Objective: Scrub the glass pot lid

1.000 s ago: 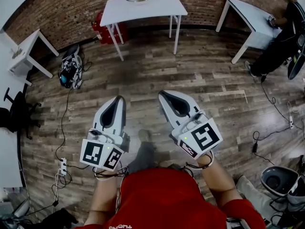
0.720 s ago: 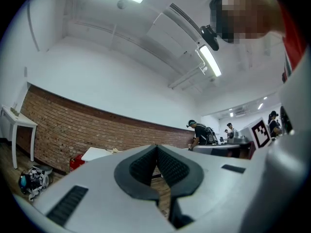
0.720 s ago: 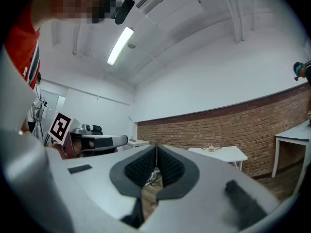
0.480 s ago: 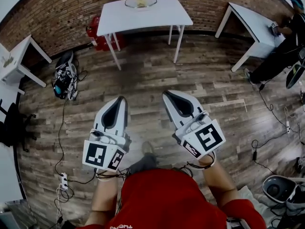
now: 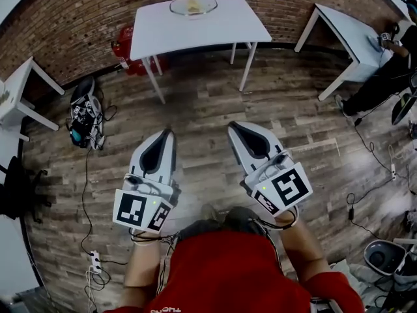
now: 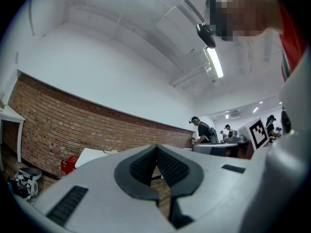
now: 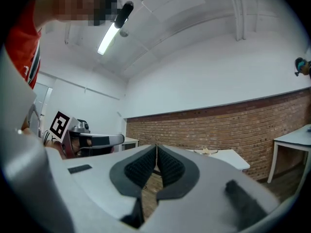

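Wood floor (image 5: 208,109), table (image 5: 218,28) — lid (image 5: 193,5) atop, left gripper (image 5: 166,134), right gripper (image 5: 233,126) closed

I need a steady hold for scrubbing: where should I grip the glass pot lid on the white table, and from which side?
Probably the near rim, approached from the table's front edge: the glass pot lid lies flat at the white table's back, by the brick wall. A yellowish thing sits on its middle; no handle can be made out.

My white left gripper (image 5: 166,134) and right gripper (image 5: 233,126) are smooth matt plastic with ribbed black pads (image 6: 143,167); the brown plank floor (image 5: 195,100) is worn wood.
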`<state>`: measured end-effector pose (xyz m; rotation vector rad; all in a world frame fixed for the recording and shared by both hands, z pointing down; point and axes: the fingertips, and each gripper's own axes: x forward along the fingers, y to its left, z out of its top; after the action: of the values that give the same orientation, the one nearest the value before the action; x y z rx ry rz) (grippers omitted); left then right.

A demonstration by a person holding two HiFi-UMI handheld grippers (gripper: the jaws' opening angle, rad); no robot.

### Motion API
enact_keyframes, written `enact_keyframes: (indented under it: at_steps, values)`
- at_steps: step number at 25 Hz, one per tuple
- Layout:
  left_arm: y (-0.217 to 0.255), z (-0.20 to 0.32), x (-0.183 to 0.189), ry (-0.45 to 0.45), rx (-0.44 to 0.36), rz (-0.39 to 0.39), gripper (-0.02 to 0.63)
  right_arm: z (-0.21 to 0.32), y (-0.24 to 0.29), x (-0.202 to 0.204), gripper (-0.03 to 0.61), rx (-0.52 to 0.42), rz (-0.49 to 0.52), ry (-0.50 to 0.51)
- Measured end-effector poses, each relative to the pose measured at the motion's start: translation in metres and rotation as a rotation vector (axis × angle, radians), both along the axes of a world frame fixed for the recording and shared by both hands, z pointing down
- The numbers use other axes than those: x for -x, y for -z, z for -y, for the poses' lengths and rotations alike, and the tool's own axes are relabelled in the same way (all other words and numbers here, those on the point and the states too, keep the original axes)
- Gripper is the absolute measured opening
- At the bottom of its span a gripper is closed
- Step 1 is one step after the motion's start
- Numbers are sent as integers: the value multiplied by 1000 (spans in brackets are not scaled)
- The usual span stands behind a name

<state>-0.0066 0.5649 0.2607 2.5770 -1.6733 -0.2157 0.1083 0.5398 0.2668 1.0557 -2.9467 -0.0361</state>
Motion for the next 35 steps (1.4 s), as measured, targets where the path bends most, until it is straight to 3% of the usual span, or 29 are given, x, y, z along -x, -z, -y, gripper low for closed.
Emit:
enact_keyframes:
  at_steps: [16,35]
  values:
    - [-12,125,28,31,6,-32,17,125,-6,24,31,-39,-30,35]
    - [-5,357,-12,95,21,5,17,360,-6,-3,31,-70,-27,145]
